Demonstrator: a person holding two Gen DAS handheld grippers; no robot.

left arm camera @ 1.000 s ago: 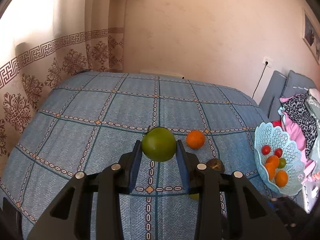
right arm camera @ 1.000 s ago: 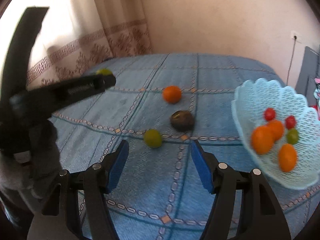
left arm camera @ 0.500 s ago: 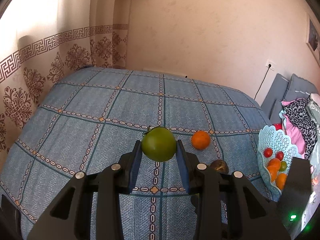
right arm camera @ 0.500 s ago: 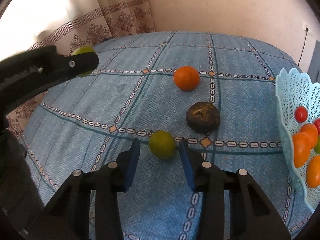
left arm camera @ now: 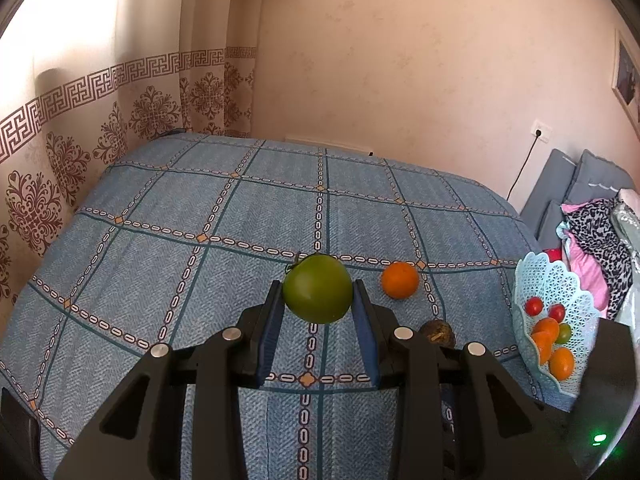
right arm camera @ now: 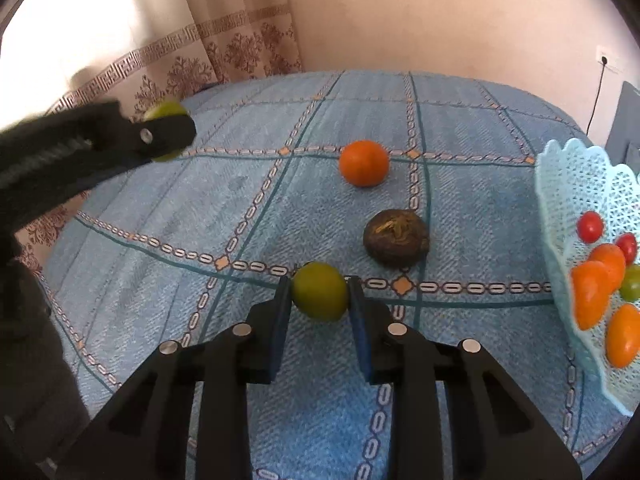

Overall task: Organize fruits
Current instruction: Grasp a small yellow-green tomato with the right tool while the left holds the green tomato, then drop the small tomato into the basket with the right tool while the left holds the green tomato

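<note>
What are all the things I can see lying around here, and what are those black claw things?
Large green round fruit: one, green, held by left claw.
Small yellow-green round fruit: one, between right claw's pads.
Orange round fruit: one, on the blue patterned bedspread.
Dark brown wrinkled fruit: one, on bedspread.
Light blue lattice plastic basket: one, right side, holding red, orange, green fruits.
Patterned curtain: left.
Left gripper: black, shut.
Right gripper: black, around small fruit.

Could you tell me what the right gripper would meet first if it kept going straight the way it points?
The small green fruit already sits between the right gripper pads; beyond it, probably blue bedspread, though depth is unclear.
</note>
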